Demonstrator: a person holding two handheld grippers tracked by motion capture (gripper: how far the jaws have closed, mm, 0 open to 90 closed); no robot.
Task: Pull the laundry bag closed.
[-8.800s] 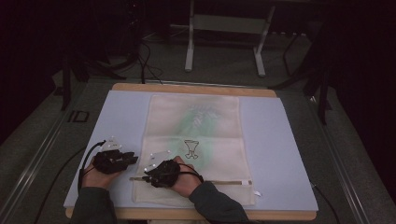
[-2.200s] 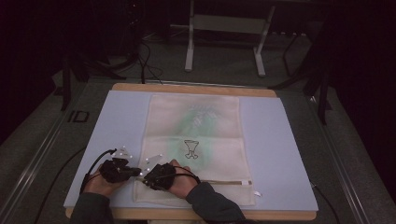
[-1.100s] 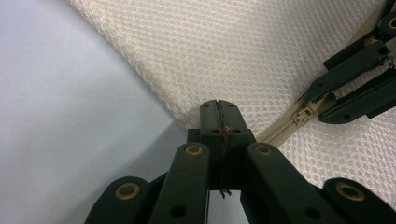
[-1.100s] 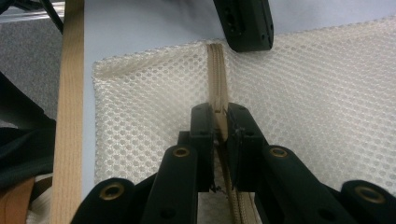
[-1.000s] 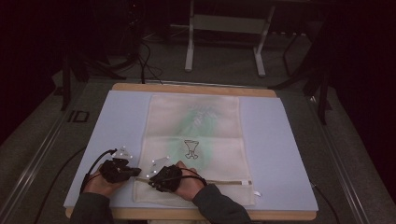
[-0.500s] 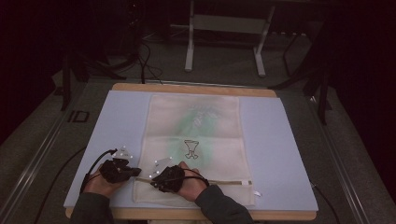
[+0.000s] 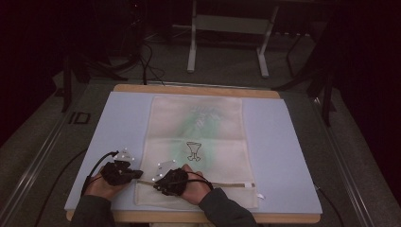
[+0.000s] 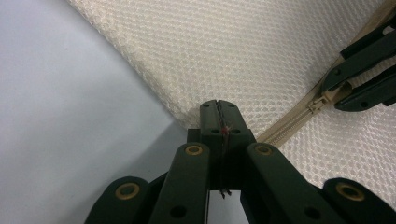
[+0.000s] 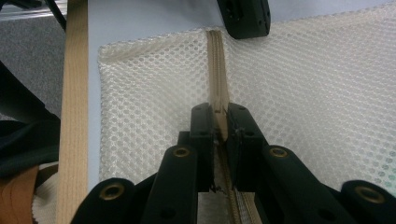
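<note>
Jaws of the left gripper (image 8: 218, 108) are clenched on the corner edge of the mesh bag (image 8: 243, 51), right where the zipper (image 8: 292, 123) ends; in the high view this left gripper (image 7: 124, 172) sits at about 7 o'clock on the surface (image 7: 288, 156), at the bag's near left corner; the right gripper (image 9: 219, 126) is clamped on the zipper pull (image 9: 223, 125), its jaws pressed to either side of the beige zipper tape (image 9: 215, 60), which runs on toward 12 o'clock in the right gripper view; in the high view the right gripper (image 7: 163, 179) lies just to the 3 o'clock side of the left one, near it but apart, with the hand (image 7: 196, 187) resting on the mesh; the bag (image 7: 196, 142) lies flat down the middle of the blue mat (image 7: 279, 142), its zipper (image 7: 231, 184) running across near the 6 o'clock edge; a small dark goblet-shaped mark (image 7: 193, 151) and a green tint show on the mesh; a wooden edge (image 9: 74, 116) of the surface runs at 9 o'clock in the right gripper view.
</note>
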